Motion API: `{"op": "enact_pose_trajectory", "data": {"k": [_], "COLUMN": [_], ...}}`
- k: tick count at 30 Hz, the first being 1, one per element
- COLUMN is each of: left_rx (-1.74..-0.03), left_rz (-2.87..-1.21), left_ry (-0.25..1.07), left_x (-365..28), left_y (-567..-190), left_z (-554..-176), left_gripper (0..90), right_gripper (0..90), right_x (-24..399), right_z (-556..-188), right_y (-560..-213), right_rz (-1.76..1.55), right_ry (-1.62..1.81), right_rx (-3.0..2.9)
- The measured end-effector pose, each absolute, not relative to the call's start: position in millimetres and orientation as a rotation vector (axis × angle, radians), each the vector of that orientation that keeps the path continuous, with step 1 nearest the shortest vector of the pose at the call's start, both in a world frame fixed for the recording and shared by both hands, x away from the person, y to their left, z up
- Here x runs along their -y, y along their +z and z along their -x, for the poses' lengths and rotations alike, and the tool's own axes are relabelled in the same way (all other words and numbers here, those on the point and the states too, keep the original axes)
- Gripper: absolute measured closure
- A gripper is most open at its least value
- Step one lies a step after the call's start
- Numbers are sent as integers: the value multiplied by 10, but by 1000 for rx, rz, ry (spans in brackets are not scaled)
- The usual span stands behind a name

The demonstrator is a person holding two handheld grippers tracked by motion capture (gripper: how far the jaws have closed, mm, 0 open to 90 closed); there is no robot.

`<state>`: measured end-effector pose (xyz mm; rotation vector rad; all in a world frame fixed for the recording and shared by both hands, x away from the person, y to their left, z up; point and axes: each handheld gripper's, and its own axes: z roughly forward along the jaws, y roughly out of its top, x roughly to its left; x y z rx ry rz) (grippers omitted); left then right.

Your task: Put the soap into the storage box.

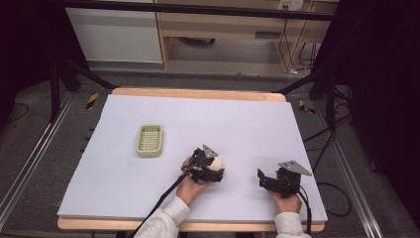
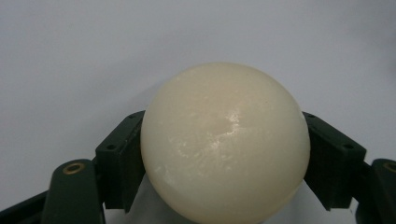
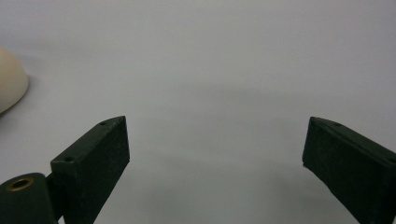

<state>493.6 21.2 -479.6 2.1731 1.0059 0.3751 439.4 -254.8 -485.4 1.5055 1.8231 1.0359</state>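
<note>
A wooden desk (image 1: pixel 198 93) covered by a pale lilac sheet (image 1: pixel 223 124) stands on a grey floor, with a dark frame around it, cables trailing at the right and light wooden furniture behind.

In the high view the left tongs (image 1: pixel 214 168) sit near the middle of the desk's front half, held in the person's left hand (image 1: pixel 190 184). They are clamped on a cream ball (image 1: pixel 218 162), which lies low at the sheet. The right tongs (image 1: pixel 261 177) rest well to the right of it, near the front edge, in the right hand (image 1: pixel 286 202), with jaws spread apart and nothing between them. A small cream basket (image 1: pixel 149 140) with a lattice bottom stands to the left of the ball, well apart from it and farther from the person.

The left gripper view brings the ball (image 2: pixel 225 142) up close: smooth, glossy, with faint scuffs, and a black pad pressed against each side at its widest part. The high view is too small to show that contact. The right gripper view shows the wide gap between its own pads over bare sheet, and a curved sliver of the ball (image 3: pixel 10 86) at its left edge.

The far half of the sheet and its right side lie bare, as does the strip between basket and ball. The right tongs are close to the front edge and the right front corner.
</note>
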Motion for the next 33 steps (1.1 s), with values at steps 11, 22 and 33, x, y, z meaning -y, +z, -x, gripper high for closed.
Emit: {"op": "enact_pose_trajectory", "data": {"k": [11, 22, 33], "left_rx": [-999, -981, -976], "left_rz": [-2180, -2172, -2174], "left_ry": [379, 387, 392], "left_x": [-199, -231, -362], "left_y": [-4789, -4675, -4540], "left_z": [-4921, -4876, -4853], "left_gripper": [241, 241, 240], "right_gripper": [78, 78, 78], "right_x": [2549, 2549, 2548], "right_z": [-4394, -4392, -4393], "right_y": [-4853, -4852, -4852], "right_rz": [-1508, -1507, -1510], "right_ry": [1040, 1044, 1043], "right_rx": [-1822, -1822, -1820]}}
